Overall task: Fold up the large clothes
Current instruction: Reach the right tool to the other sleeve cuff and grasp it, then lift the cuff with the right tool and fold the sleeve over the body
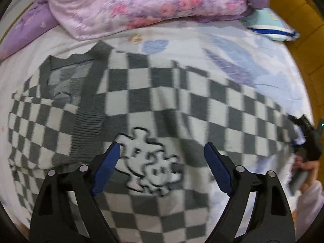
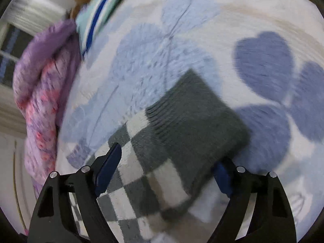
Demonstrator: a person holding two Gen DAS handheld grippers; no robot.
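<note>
On the far left of the left wrist view a purple pillow (image 1: 26,30) lies at the edge of the bed (image 1: 202,38), with a lilac flowered quilt (image 1: 141,6) bunched just beside it along the top; below them the grey-and-white checked sweater (image 1: 141,101) is spread flat across the leaf-printed sheet (image 1: 243,64), its dark ribbed collar band (image 1: 89,121) towards the left and a white cartoon figure (image 1: 149,166) knitted near the middle; the left hand-held gripper (image 1: 162,158) hangs over that figure with its blue-padded jaws spread wide and nothing between them, though whether the pads brush the knit is lost in blur; further right a teal striped cushion (image 1: 271,28) sits at the bed's upper corner; at the right edge the person's hand (image 1: 305,172) grips the dark body of the other tool.

In the right wrist view the flowered quilt (image 2: 40,105) runs down the left side, the striped cushion (image 2: 97,18) above it; the right hand-held gripper (image 2: 168,162) is spread over the sweater's sleeve (image 2: 145,162), whose dark ribbed cuff (image 2: 198,119) lies on the sheet (image 2: 263,60) between the parted jaws; the right pad is partly hidden behind the cuff, and neither pad visibly presses the fabric.
</note>
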